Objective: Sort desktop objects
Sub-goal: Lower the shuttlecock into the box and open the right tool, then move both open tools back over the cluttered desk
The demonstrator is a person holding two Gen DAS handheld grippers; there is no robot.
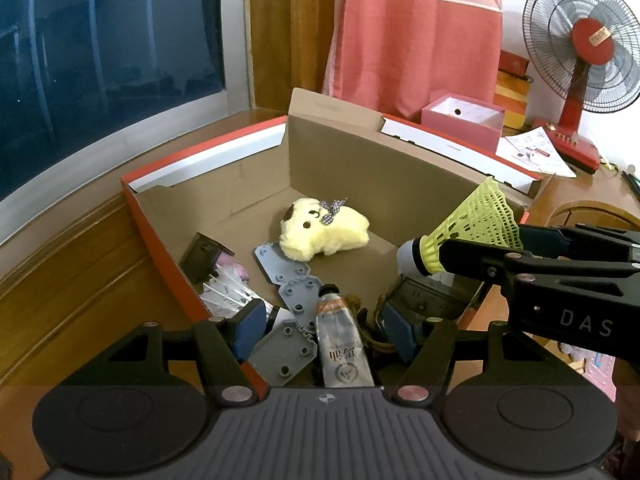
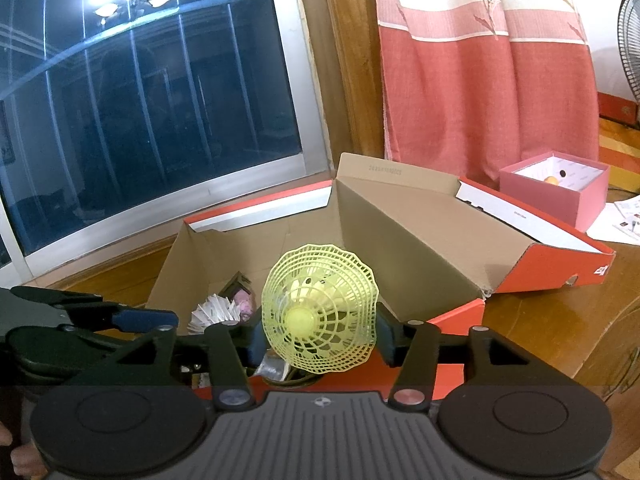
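Note:
An open red shoe box with a cardboard inside holds a yellow plush toy, grey plastic plates, a white feather shuttlecock, a small black case and a silver tube. My left gripper hovers open over the box's near end, with the tube lying below, between its blue pads. My right gripper is shut on a yellow mesh shuttlecock, held over the box's near right edge. In the left wrist view the shuttlecock points its grey cork toward the box.
A pink open box, loose papers and a red desk fan stand behind the shoe box on the right. A window and a red curtain back the wooden desk.

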